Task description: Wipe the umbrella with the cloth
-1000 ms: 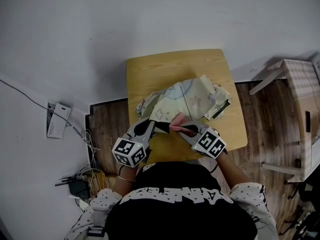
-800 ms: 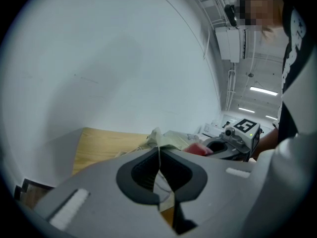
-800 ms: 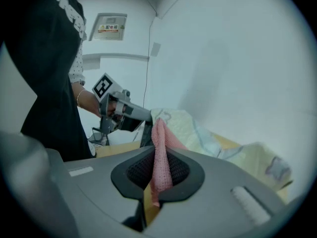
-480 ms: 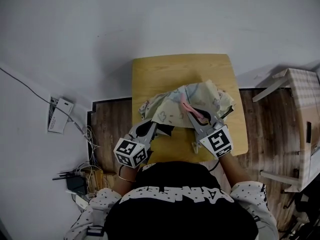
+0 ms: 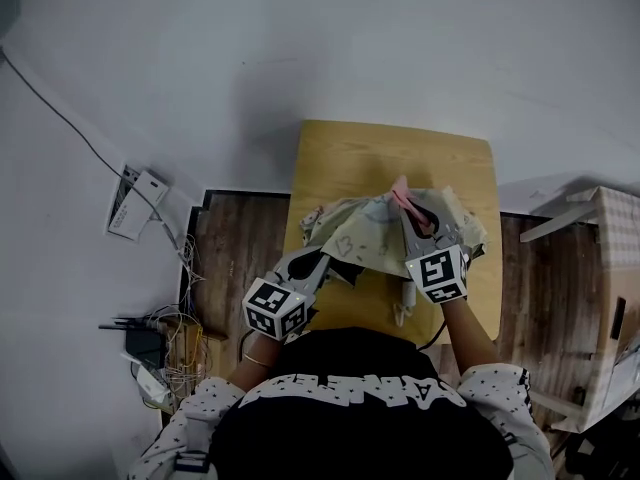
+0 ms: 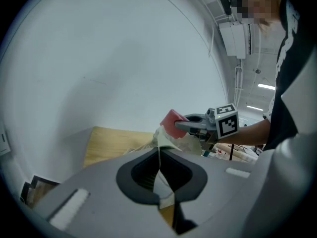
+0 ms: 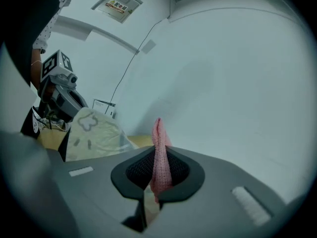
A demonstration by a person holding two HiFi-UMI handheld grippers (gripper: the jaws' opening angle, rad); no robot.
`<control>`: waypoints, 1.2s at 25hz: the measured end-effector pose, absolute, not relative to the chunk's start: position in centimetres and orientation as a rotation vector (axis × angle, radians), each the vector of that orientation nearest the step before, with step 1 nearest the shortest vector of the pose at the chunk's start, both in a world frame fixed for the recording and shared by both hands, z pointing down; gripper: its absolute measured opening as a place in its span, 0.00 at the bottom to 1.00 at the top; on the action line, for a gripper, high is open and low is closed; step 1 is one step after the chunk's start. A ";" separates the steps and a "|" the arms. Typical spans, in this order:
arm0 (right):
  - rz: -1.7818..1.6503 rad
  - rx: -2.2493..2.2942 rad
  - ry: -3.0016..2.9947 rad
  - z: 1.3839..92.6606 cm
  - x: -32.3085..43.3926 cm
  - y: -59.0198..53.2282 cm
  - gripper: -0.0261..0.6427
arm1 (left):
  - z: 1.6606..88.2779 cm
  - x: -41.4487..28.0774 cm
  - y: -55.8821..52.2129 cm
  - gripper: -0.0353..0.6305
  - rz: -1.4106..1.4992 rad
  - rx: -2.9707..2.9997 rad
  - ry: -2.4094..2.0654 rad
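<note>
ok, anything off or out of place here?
Nothing spilled or broken. The umbrella lies crumpled on the table, an edge pinched in the left gripper; the right gripper grips the pink cloth at its far side. Only clutter: tangled cables on the floor, left.

I've got a plain white wall (image 5: 300, 48) filling the top of the head view, with a small light-wood table (image 5: 380, 153) pushed up against it. Dark wood-plank floor (image 5: 240, 258) on either side. A thin cable (image 5: 60, 106) runs down the wall to a white wall box (image 5: 130, 203), and there's a tangle of wires (image 5: 168, 356) on the floor below it. Pale wooden furniture (image 5: 610, 238) sits at the right edge; can't tell what kind. There's a sign (image 7: 117, 5) high on the wall, and the ceiling strip lights (image 6: 266, 87) are on.
</note>
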State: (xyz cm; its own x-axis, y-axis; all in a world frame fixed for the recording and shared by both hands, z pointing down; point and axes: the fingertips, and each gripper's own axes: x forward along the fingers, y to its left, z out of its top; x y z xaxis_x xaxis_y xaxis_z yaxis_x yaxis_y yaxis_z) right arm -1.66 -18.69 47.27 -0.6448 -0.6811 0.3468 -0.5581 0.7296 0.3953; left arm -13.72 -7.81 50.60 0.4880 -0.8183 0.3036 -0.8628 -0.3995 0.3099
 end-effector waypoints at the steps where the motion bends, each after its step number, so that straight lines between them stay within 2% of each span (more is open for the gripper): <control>1: -0.333 0.927 -2.447 47.9 -1.9 -19.0 0.09 | 50.6 -13.7 -7.7 0.06 0.137 2.308 -1.400; 10: -0.290 0.771 -2.343 53.1 -2.8 -19.3 0.09 | 50.7 -14.6 -7.3 0.06 0.125 2.279 -1.433; 30: -0.138 0.666 -2.304 55.9 -1.7 -14.4 0.09 | 50.9 -15.4 -8.0 0.06 0.122 2.290 -1.389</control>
State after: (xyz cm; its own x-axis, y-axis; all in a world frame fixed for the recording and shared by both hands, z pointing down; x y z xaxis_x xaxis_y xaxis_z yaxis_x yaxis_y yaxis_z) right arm -1.71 -14.41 55.86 -0.6049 -0.5013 0.6187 -0.4240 0.8604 0.2826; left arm -15.44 -8.04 50.91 0.4871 -0.8188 0.3039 -0.8593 -0.3871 0.3342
